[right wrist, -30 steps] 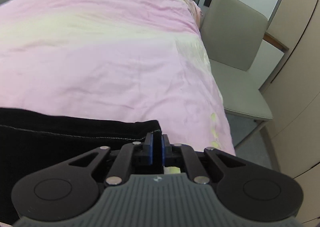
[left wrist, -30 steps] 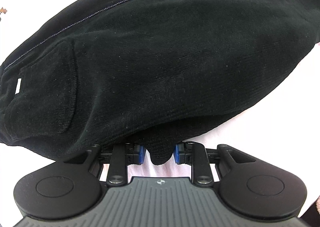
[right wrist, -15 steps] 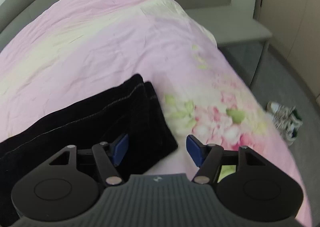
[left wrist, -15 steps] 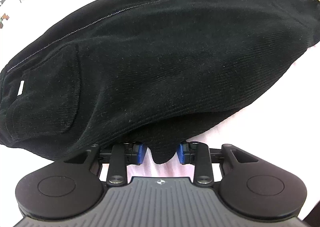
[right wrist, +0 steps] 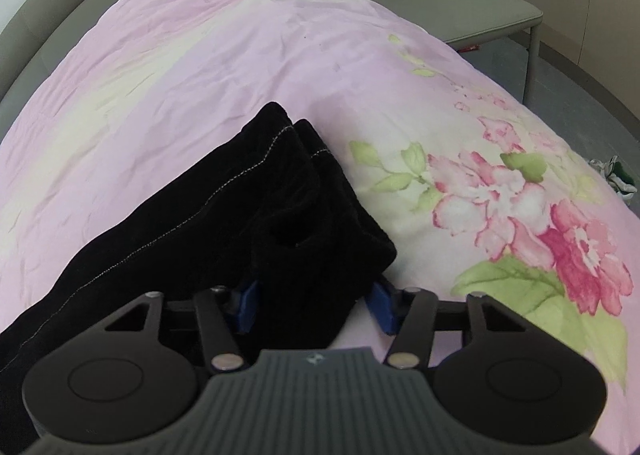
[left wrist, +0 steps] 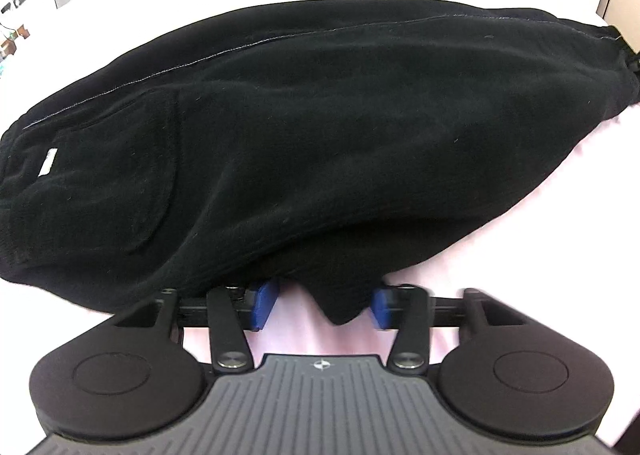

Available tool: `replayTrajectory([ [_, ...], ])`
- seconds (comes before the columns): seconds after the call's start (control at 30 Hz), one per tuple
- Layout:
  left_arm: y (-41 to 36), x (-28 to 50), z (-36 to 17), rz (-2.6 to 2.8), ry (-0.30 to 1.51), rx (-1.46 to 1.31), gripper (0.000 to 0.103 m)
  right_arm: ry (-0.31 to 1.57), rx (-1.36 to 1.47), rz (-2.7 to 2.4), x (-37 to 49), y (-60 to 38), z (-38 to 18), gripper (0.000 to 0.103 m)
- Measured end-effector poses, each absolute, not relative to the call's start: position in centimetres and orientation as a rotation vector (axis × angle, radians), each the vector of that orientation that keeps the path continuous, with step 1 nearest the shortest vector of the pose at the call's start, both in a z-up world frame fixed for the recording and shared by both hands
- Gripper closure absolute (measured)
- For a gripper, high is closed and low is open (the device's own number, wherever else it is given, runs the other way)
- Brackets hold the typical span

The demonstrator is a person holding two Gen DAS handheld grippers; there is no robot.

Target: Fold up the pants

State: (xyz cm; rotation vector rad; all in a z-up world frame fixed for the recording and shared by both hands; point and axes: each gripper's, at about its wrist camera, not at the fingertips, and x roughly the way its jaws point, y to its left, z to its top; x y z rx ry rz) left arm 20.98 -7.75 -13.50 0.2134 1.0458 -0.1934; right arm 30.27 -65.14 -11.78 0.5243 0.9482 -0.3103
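Observation:
The black pants (left wrist: 312, 143) lie folded lengthwise on the pink bedspread (left wrist: 520, 275), back pocket and small white tag at the left. My left gripper (left wrist: 322, 305) is open at the near edge, a point of black cloth hanging between its blue pads without being pinched. In the right wrist view the leg ends (right wrist: 288, 207) lie stacked on the bed. My right gripper (right wrist: 314, 305) is open, its blue pads on either side of the cuff corner.
The floral pink bedspread (right wrist: 500, 191) falls away at the right to a grey floor. A grey chair (right wrist: 460, 11) stands beyond the bed corner. A shoe (right wrist: 618, 177) lies on the floor at the far right.
My right gripper has opened, let go of the cuff and drawn back over the leg ends. My left gripper has opened wider and pulled back slightly from the pants' edge.

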Motion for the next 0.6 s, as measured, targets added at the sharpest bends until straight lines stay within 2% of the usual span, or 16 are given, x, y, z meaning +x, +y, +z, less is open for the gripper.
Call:
replayTrajectory([
  [0.07, -7.6, 21.0, -12.5, -0.18, 1.045, 0.169, 0.08, 0.942, 0.481, -0.324, 30.2, -64.6, -10.9, 0.071],
  [0.17, -6.5, 20.4, -10.0, -0.171, 1.028, 0.095, 0.087, 0.917, 0.429, -0.339, 29.7, -63.7, -8.5, 0.079],
  [0.4, -4.3, 19.2, -5.3, -0.171, 1.089, 0.059, 0.092, 0.893, 0.38, -0.406, 27.5, -62.4, -2.9, 0.082],
  [0.5, -3.9, 19.0, -6.6, -0.181, 1.15, 0.06, 0.092, 0.945, 0.394, -0.443, 26.1, -62.9, -4.2, 0.082],
  [0.6, -4.2, 18.8, -9.2, -0.182, 1.218, 0.066, 0.093, 1.0, 0.449, -0.477, 24.8, -63.7, -7.9, 0.082],
])
